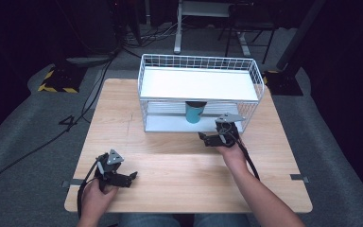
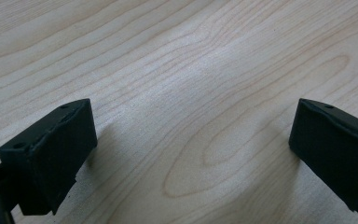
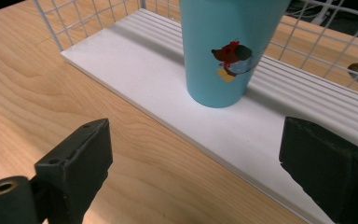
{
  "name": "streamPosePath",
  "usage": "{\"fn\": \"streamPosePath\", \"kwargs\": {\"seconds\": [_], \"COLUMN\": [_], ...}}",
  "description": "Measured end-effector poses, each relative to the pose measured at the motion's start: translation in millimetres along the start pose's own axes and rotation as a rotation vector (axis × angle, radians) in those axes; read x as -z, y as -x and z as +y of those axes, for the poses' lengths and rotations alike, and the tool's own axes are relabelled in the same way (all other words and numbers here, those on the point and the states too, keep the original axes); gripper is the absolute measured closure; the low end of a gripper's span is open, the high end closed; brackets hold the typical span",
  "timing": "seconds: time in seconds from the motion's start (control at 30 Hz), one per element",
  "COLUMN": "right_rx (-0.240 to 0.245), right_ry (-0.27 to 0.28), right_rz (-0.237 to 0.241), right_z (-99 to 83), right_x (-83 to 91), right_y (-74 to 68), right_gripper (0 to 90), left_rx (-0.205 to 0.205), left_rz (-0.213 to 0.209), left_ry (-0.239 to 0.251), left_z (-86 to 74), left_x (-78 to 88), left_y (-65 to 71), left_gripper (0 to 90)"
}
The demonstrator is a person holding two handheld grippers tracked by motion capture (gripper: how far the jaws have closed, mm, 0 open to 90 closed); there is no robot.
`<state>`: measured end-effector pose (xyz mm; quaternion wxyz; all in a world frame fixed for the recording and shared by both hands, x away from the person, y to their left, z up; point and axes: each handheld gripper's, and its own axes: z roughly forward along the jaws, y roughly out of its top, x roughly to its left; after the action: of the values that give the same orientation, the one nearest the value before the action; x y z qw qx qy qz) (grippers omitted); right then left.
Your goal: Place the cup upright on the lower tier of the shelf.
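Note:
A teal cup [image 1: 194,113] with a small cartoon print [image 3: 223,51] stands upright on the lower shelf [image 3: 135,60] of a white wire rack [image 1: 198,59]. My right gripper [image 1: 205,139] hovers just in front of the rack's open side, to the right of the cup. In the right gripper view its jaws stand open [image 3: 196,135], with nothing between them, and the cup sits a short way ahead. My left gripper [image 1: 130,178] rests low at the table's front left. It is open [image 2: 193,116] over bare wood.
The rack has a white upper shelf [image 1: 198,82] and sits at the back middle of the wooden table [image 1: 170,161]. Cables run across the grey floor at the left [image 1: 75,118], near a yellow-and-black striped base [image 1: 56,80].

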<state>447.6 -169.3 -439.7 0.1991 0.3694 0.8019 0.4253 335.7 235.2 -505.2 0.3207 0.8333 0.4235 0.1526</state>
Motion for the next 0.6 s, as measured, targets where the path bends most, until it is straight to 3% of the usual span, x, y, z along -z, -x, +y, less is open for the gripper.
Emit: {"fn": "streamPosePath", "kwargs": {"seconds": [0.1, 0.33, 0.6], "right_rx": [0.001, 0.007, 0.019], "right_ry": [0.014, -0.005, 0.018], "right_rz": [0.006, 0.015, 0.033], "right_z": [-3.0, -9.7, -22.7], "right_x": [18.7, 40.2, 67.4], "right_y": [5.5, 14.5, 23.1], "right_gripper": [9.9, 10.1, 10.1], "left_rx": [0.009, 0.011, 0.011], "left_rz": [-0.001, -0.003, -0.003], "left_ry": [0.001, 0.0, -0.001], "left_z": [-0.4, -0.5, -0.5], "left_x": [0.0, 0.2, 0.2], "left_y": [0.7, 0.8, 0.8], "left_gripper": [1.3, 1.3, 1.3]}}
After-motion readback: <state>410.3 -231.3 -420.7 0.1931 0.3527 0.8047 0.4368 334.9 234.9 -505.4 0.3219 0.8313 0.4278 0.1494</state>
